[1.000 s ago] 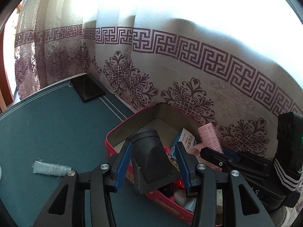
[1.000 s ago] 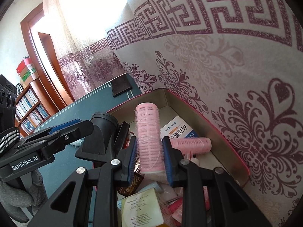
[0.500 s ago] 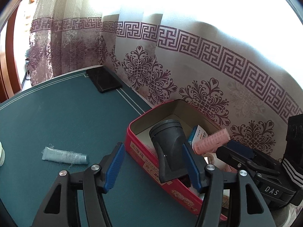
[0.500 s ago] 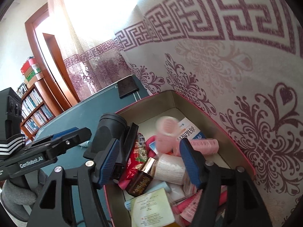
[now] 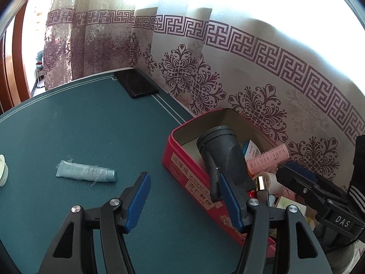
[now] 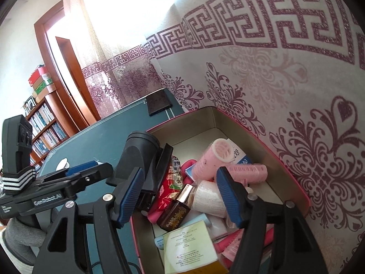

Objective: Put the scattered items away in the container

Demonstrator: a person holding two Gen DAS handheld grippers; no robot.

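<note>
A white round object [image 5: 2, 170] at nine o'clock in the left wrist view is cut off by the picture's edge. In the red tin [image 5: 182, 171], the black nozzle [image 5: 224, 157] hides what lies beneath; book spines on the shelves [image 6: 44, 132] are too small to read.

The right hand-held gripper [image 6: 180, 194] hangs over the red tin [image 6: 294, 178], jaws spread with nothing between them. Inside lie pink rollers [image 6: 214, 159], a black nozzle [image 6: 139, 153] and a brown bottle [image 6: 175, 210].

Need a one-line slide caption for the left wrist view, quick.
Open left claw over the green table, beside the red tin holding a black nozzle; blue tube still outside.
</note>
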